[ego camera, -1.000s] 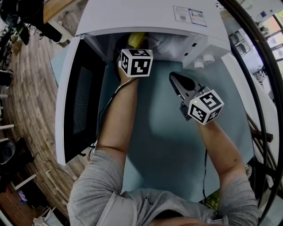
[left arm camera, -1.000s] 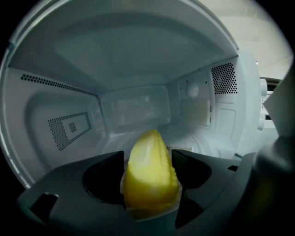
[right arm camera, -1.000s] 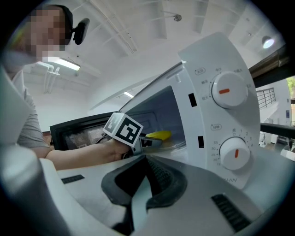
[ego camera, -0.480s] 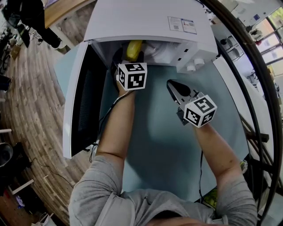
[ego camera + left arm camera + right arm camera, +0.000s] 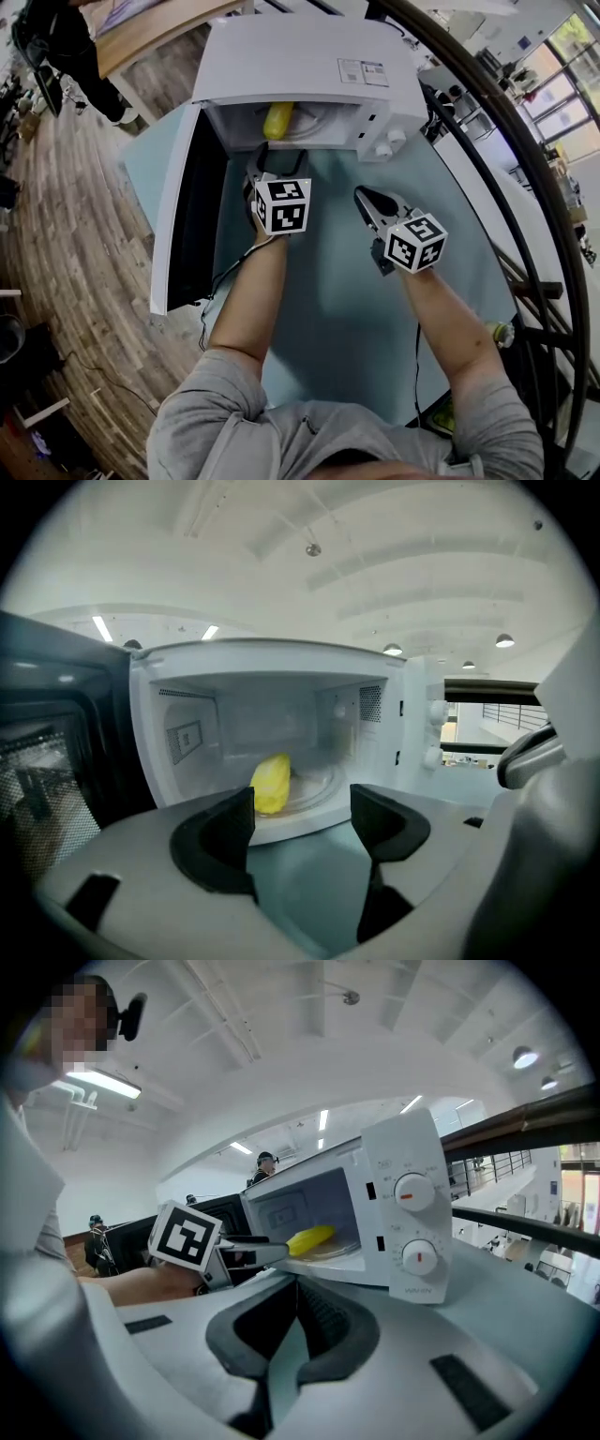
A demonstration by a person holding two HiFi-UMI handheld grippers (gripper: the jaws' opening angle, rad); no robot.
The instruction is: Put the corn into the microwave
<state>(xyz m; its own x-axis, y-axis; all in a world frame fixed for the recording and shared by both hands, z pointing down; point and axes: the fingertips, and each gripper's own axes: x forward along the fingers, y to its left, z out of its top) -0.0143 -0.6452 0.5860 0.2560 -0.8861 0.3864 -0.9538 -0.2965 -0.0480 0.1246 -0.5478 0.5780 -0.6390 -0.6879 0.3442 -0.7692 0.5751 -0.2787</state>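
Observation:
The yellow corn (image 5: 278, 120) lies on the glass turntable inside the open white microwave (image 5: 300, 66). My left gripper (image 5: 263, 156) hovers just in front of the opening, jaws open and empty, and its own view shows the corn (image 5: 272, 782) beyond its fingertips (image 5: 234, 825). My right gripper (image 5: 367, 197) hangs over the teal table to the right of the opening, shut with nothing in it. In the right gripper view the corn (image 5: 311, 1238) sits behind the left gripper (image 5: 270, 1252), and the right gripper's own jaws (image 5: 295, 1321) stand together.
The microwave door (image 5: 183, 216) is swung wide open to the left, past the edge of the teal table (image 5: 337, 309). Two knobs (image 5: 417, 1222) sit on the microwave's right panel. Wooden floor lies to the left, and people stand in the background.
My left gripper has drawn back from the microwave's mouth toward the person. The corn stays inside. The right gripper has barely moved.

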